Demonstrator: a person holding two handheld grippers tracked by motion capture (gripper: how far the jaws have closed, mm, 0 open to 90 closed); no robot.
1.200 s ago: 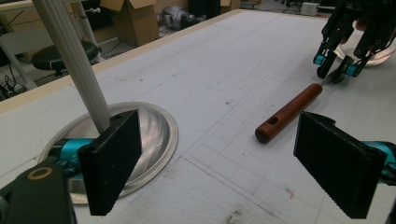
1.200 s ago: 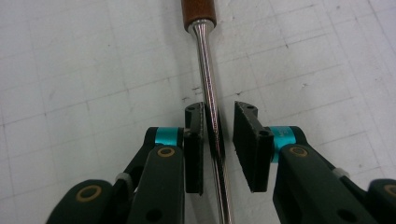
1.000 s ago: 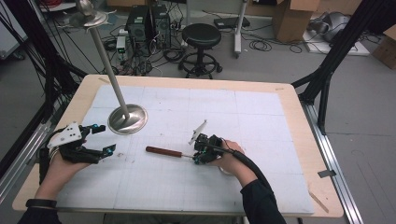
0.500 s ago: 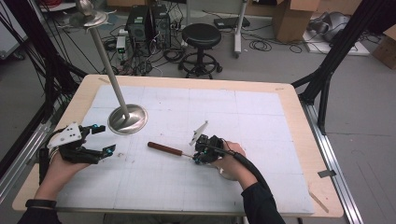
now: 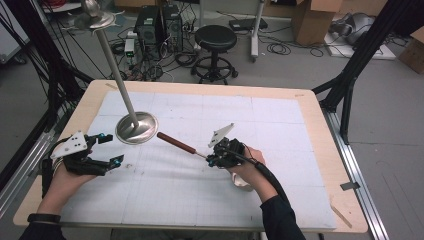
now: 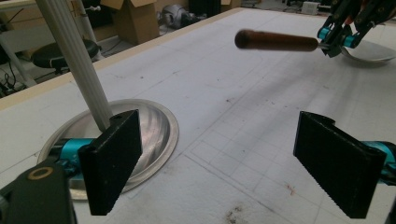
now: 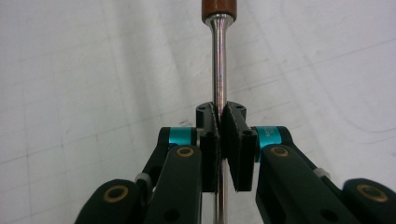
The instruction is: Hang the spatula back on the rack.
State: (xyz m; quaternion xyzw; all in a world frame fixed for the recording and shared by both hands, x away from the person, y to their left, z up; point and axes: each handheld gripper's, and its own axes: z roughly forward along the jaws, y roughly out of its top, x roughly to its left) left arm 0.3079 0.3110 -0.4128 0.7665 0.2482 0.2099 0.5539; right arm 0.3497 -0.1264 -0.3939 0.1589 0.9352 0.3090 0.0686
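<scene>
A spoon-like tool with a brown wooden handle (image 5: 175,142) and a chrome shaft (image 7: 218,60) hangs above the white mat. My right gripper (image 5: 212,159) is shut on the shaft (image 7: 221,116), just behind the handle. In the left gripper view the handle (image 6: 275,40) points at me, with the tool's metal bowl (image 6: 371,50) behind the right gripper (image 6: 337,38). My left gripper (image 5: 111,149) rests at the table's left with its jaws wide open and nothing between them (image 6: 224,168).
A metal stand with a round dished base (image 5: 136,127) and a leaning pole (image 5: 114,70) is just ahead of the left gripper. The white gridded mat (image 5: 280,125) covers the wooden table (image 5: 320,107). Beyond the far edge are a stool (image 5: 215,37) and computer cases.
The tool's wooden handle has lifted off the mat and swung away from me toward the stand's base. The right hand shifted slightly; the left gripper stayed put.
</scene>
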